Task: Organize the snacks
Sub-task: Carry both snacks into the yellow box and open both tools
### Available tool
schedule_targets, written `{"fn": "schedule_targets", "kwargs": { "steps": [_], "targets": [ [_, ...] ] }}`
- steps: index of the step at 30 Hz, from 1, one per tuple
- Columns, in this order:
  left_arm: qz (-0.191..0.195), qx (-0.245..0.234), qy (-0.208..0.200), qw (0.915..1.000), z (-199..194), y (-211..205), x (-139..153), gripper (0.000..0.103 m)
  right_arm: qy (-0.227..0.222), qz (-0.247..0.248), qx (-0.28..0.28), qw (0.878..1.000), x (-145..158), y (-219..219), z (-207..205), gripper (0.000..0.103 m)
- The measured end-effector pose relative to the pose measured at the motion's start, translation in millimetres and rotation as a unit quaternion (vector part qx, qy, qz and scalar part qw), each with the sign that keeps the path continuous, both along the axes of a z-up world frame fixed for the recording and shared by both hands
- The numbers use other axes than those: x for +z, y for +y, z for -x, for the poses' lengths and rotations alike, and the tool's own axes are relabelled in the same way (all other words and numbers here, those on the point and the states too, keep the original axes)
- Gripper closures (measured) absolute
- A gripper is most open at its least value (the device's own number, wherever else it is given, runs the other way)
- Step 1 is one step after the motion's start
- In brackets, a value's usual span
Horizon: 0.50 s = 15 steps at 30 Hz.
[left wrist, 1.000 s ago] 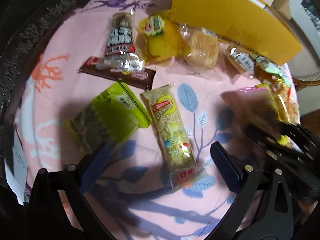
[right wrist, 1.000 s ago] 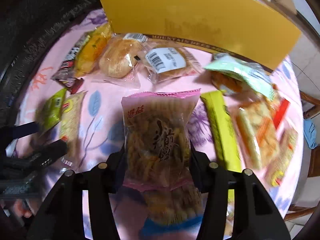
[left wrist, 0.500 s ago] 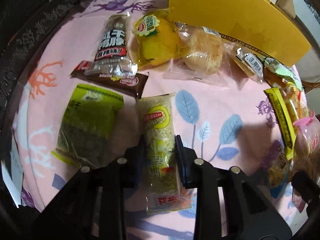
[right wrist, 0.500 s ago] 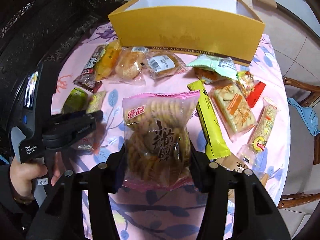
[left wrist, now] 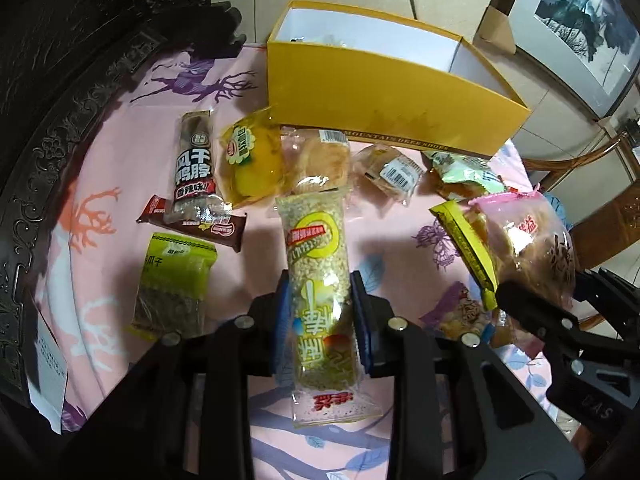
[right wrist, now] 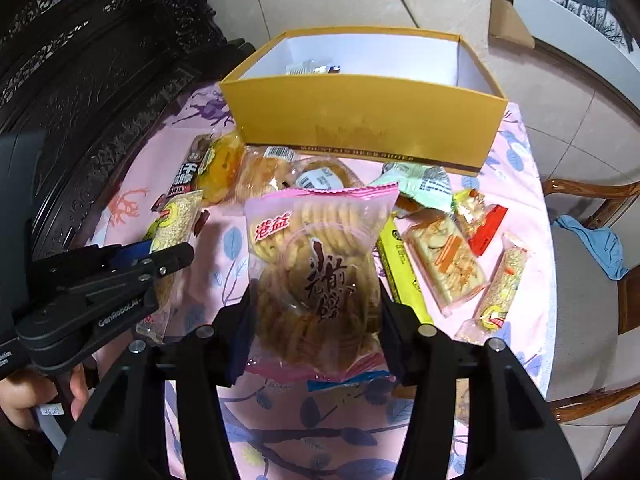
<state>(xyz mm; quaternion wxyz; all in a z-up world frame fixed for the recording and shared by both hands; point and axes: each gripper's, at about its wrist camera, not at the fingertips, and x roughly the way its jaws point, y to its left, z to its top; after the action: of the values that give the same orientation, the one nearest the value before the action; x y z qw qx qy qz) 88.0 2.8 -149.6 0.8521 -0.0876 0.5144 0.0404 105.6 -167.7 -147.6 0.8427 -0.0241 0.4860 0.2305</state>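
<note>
My left gripper [left wrist: 319, 312] is shut on a long clear rice-crisp bar [left wrist: 318, 272] and holds it above the pink tablecloth. My right gripper [right wrist: 316, 312] is shut on a pink-edged bag of round crackers [right wrist: 316, 264], also lifted; the bag shows in the left wrist view [left wrist: 528, 248]. The left gripper shows at the left of the right wrist view [right wrist: 160, 256] with its bar [right wrist: 176, 224]. An open yellow box [right wrist: 360, 120] with white inside stands at the far side, with a few packets inside [right wrist: 312, 68].
Several snacks lie on the cloth: a green seed pack [left wrist: 174, 280], a brown bar [left wrist: 192, 226], a dark duck pack [left wrist: 194, 168], yellow pastry [left wrist: 248, 164], buns [left wrist: 320, 160], a yellow stick [right wrist: 402, 268], a biscuit pack [right wrist: 448, 264]. A wooden chair [right wrist: 592, 240] stands right.
My left gripper closed on the rice-crisp bar and lifted it off the cloth. My right gripper rose with the cracker bag, so the box's inside now shows.
</note>
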Motion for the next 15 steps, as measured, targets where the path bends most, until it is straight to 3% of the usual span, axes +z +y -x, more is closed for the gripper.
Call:
{"fn": "schedule_targets", "kwargs": {
  "steps": [15],
  "targets": [
    [0.010, -0.019, -0.016, 0.9997, -17, 3, 12, 0.075, -0.016, -0.009, -0.036, 0.999, 12, -8, -9, 0.048]
  ]
}}
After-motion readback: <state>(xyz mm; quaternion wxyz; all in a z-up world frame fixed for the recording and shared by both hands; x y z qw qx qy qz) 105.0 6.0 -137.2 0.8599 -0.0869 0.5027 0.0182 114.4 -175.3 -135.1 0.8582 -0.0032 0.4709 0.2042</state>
